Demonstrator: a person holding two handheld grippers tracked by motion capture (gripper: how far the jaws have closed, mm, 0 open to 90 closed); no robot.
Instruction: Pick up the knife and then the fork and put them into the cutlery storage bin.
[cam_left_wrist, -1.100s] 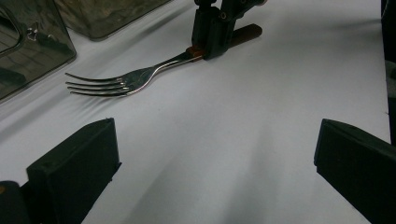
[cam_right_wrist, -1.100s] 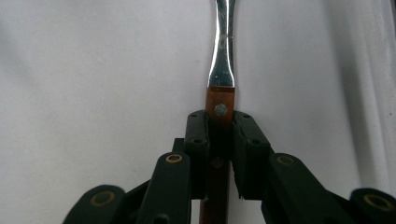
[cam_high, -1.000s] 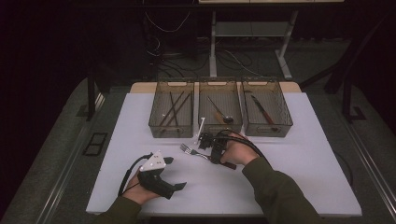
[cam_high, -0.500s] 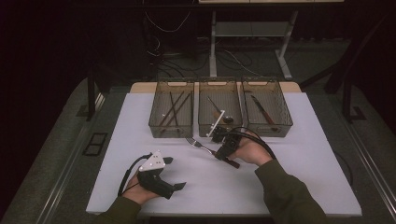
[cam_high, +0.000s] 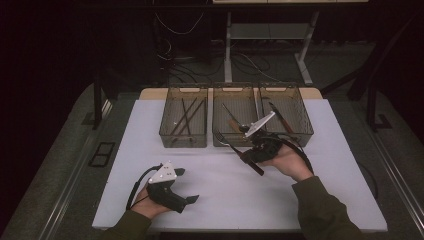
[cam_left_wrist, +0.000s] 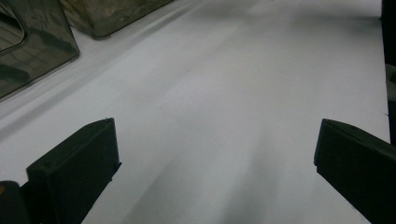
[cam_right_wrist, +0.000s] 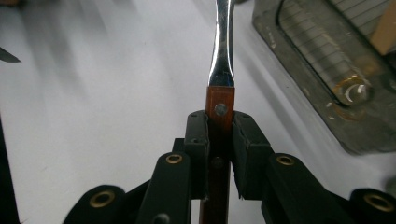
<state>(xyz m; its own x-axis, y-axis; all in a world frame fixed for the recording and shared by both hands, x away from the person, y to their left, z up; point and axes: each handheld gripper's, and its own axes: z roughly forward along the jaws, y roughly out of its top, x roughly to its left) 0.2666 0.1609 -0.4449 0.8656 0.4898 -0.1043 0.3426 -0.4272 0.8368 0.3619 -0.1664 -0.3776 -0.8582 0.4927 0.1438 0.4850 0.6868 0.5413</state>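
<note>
Right tongs (cam_high: 248, 150) clenched on a fork (cam_high: 231, 144): in the right gripper view both pads clamp the brown handle (cam_right_wrist: 219, 109), and the steel shaft runs up and away from the jaws. From the high view the fork is held off the desk (cam_high: 165, 115), tines toward the upper left, just in front of the middle bin (cam_high: 235, 141).

Left tongs (cam_high: 189, 199) released, jaws wide apart, nothing between them; the left gripper view shows bare white surface between the two pads (cam_left_wrist: 74, 168). They sit low near the front-left part of the desk, well apart from the fork.

Three clear bins stand in a row along the far edge, touching or nearly so. Left bin (cam_high: 183, 142) holds dark sticks, likely chopsticks. Middle bin holds a spoon-like piece. Right bin (cam_high: 305, 131) holds a dark-handled utensil; type unclear.

Open room: wide bare stretch between the two hands and along the front edge; also a clear strip left of the bins and right of them. Bin walls are the nearest obstacle to the fork's tip. Right cable (cam_high: 300, 150) loops over the person's wrist, close to the right bin's front corner. Desk edges drop to dark floor on all sides.
</note>
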